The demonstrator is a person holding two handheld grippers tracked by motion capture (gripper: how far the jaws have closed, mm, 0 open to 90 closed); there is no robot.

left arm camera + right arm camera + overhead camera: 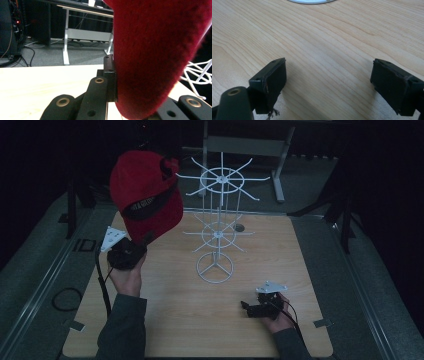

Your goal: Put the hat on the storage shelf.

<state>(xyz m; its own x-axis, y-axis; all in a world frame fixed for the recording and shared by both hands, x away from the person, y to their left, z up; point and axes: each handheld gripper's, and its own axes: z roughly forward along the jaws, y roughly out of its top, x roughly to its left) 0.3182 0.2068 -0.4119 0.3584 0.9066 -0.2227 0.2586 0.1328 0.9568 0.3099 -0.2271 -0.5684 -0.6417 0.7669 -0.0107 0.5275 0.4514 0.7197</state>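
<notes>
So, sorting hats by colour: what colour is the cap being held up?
Red, with a dark band; the cap shows best in the high view.

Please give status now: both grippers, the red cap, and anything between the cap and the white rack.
Left gripper shut on red cap, held up beside white rack. Right gripper open, low over table, holding nothing. Nothing between cap and rack hooks.

Dim room, grey carpet floor (310, 185), white-legged desk (245, 145) behind the pale wooden table (200, 320), dark surroundings.

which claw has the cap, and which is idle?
The left claw is shut on the red cap, lifted beside the white wire rack. The right claw rests open and empty on the wooden table.
</notes>
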